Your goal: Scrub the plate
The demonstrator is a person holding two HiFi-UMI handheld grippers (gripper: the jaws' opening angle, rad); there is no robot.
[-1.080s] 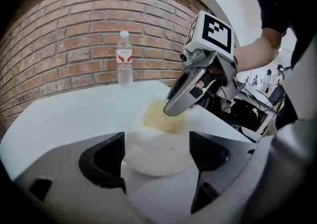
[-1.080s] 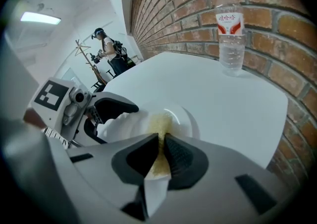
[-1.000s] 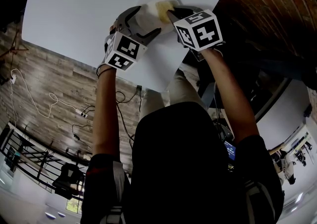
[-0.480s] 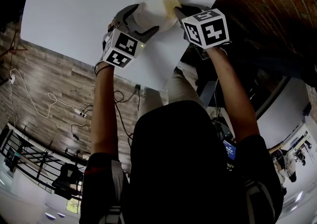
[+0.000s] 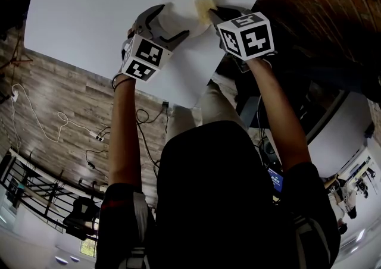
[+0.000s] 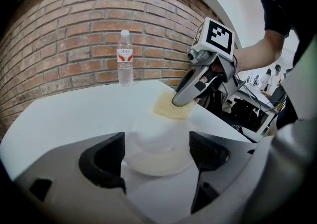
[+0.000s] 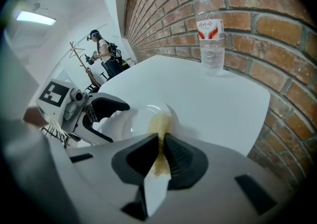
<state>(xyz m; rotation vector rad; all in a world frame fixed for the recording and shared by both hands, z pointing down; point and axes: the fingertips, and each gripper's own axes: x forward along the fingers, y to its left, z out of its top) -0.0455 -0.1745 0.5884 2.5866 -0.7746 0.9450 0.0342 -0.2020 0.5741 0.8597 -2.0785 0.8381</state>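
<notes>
A glossy, glazed-looking sheen is being thrown off by the white plate (image 7: 138, 119), smooth all over. Against it, a coarse, porous yellow sponge (image 6: 171, 106) is being shown, dull and fibrous. The white table top (image 5: 89, 12) is being seen as smooth and matt. Matt grey plastic is being displayed by the left gripper (image 6: 157, 149) and the right gripper (image 7: 162, 141), with black, finely textured pads (image 6: 207, 149) being shown as rubbery-looking. Rough red brick with sandy mortar is being presented by the wall (image 6: 64, 34), and clear, shiny plastic by the water bottle (image 7: 210, 34). Grained, wood-look planks are being revealed on the floor (image 5: 65, 92).
</notes>
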